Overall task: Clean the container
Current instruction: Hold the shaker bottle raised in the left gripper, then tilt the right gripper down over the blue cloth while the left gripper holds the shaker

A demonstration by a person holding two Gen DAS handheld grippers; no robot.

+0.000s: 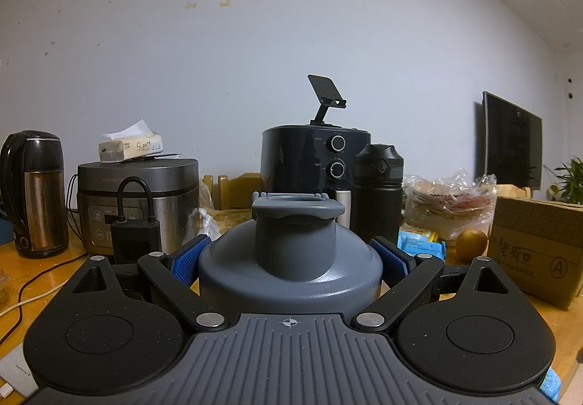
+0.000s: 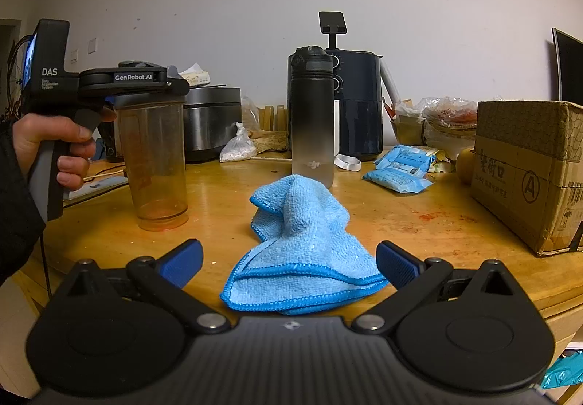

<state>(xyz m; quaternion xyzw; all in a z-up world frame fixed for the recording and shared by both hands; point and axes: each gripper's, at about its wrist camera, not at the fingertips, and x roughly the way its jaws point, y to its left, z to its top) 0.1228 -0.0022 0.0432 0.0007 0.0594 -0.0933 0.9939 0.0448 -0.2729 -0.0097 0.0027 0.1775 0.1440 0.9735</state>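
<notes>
A clear shaker container (image 2: 156, 157) with brownish residue stands upright on the wooden table (image 2: 419, 223), left of centre. Its grey lid (image 1: 291, 259) with a raised spout fills the left wrist view. My left gripper (image 1: 291, 251) is shut on that lid, a blue pad pressed against each side. Seen from the right wrist, the left gripper (image 2: 175, 82) sits on top of the container, held by a person's hand (image 2: 54, 150). A crumpled blue microfibre cloth (image 2: 302, 252) lies on the table. My right gripper (image 2: 289, 259) is open, its fingers either side of the cloth's near edge.
Behind the cloth stands a black bottle (image 2: 313, 113), with a dark air fryer (image 2: 359, 102) and a rice cooker (image 2: 211, 121) further back. A cardboard box (image 2: 528, 168) sits at the right, blue packets (image 2: 400, 168) beside it. A kettle (image 1: 34, 193) stands far left.
</notes>
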